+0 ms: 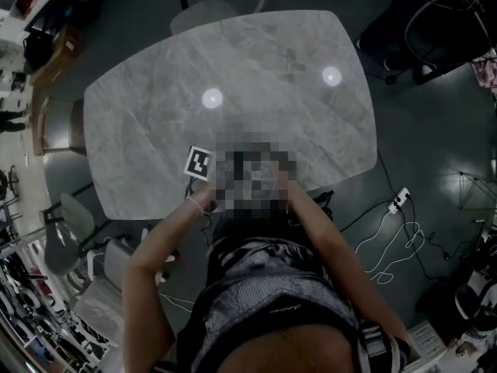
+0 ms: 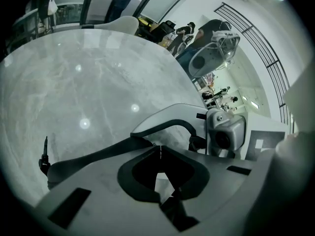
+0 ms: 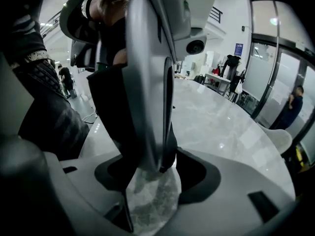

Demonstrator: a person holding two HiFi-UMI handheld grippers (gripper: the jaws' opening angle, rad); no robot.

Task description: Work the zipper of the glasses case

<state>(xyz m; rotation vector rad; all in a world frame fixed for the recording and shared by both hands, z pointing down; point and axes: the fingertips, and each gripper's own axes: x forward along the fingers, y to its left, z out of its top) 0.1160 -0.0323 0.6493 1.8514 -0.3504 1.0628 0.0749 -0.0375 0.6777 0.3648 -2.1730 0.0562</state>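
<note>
At the table's near edge: zip part-run, both tools engaged

Over the near edge of the grey marble table (image 1: pixel 233 53) the pale grey hard-shell glasses case (image 2: pixel 170 113) sits between my two tools. My right gripper (image 3: pixel 151 163) has its jaws spread to the shell's width, and I read that as clamped on it. My left gripper (image 2: pixel 158 149) is pinched tip to tip exactly where two black zipper bands (image 2: pixel 93 157) meet. The pull itself is too small to see. The bands fork apart from that point, so I judge the zip partly run, with the remainder hidden. Forearms converge, both tools tilted steeply down, tips close together.
</note>
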